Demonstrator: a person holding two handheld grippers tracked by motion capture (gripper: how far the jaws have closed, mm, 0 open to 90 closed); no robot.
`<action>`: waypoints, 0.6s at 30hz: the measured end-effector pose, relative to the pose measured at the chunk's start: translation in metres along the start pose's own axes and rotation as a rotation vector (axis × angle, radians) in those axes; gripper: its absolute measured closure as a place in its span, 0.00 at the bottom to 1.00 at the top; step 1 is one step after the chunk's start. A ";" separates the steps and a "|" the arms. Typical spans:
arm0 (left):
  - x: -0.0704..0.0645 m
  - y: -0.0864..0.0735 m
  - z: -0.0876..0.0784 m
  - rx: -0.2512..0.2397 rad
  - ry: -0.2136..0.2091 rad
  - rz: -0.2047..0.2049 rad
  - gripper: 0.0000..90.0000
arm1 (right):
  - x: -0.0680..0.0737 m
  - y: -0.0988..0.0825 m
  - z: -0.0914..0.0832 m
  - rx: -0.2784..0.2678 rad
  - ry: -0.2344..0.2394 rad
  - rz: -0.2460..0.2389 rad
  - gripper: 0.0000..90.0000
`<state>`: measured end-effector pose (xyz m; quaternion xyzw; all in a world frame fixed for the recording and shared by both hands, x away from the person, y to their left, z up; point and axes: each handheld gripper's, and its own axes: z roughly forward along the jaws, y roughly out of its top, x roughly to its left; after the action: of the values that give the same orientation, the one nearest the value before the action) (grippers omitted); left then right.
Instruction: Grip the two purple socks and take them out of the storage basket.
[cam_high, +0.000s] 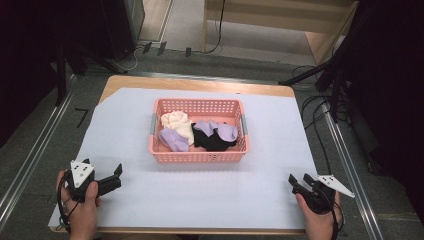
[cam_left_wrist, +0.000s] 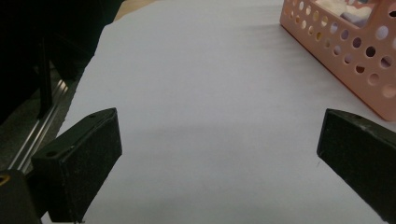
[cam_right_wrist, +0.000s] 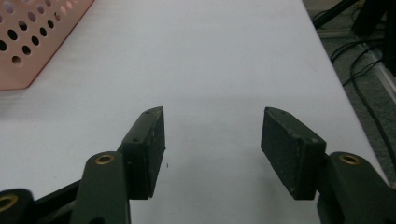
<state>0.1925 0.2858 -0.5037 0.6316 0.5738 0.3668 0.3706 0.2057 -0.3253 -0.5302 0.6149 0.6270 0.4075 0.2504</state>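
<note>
A pink perforated basket (cam_high: 199, 156) stands in the middle of the white-covered table. Inside lie a cream cloth (cam_high: 177, 123), a lilac cloth (cam_high: 173, 139), a black cloth (cam_high: 209, 139) and a second lilac cloth (cam_high: 225, 131). My left gripper (cam_high: 118, 177) rests near the table's front left, open, nothing between its jaws; the basket's wall (cam_left_wrist: 355, 51) shows at its upper right. My right gripper (cam_high: 299, 181) sits at the front right, open and empty, with the basket's corner (cam_right_wrist: 32, 37) at its upper left.
White sheet (cam_high: 210, 195) covers the wooden table, with bare room in front of and beside the basket. Metal rails (cam_high: 30, 160) run along both sides. Cables (cam_high: 320, 115) and dark stand legs lie on the floor at the right and back.
</note>
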 end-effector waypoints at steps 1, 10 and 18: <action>0.000 0.000 0.000 0.006 0.001 0.003 0.01 | 0.000 0.000 -0.001 -0.006 -0.009 -0.004 0.46; 0.000 0.000 0.000 0.011 0.007 0.006 0.01 | 0.014 0.006 -0.011 -0.119 -0.003 0.016 0.46; 0.000 0.001 0.000 0.020 0.005 0.011 0.01 | 0.043 0.029 -0.011 -0.134 0.074 -0.004 0.45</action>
<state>0.1930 0.2853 -0.5034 0.6375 0.5750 0.3646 0.3606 0.2084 -0.2883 -0.4928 0.5799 0.6084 0.4707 0.2684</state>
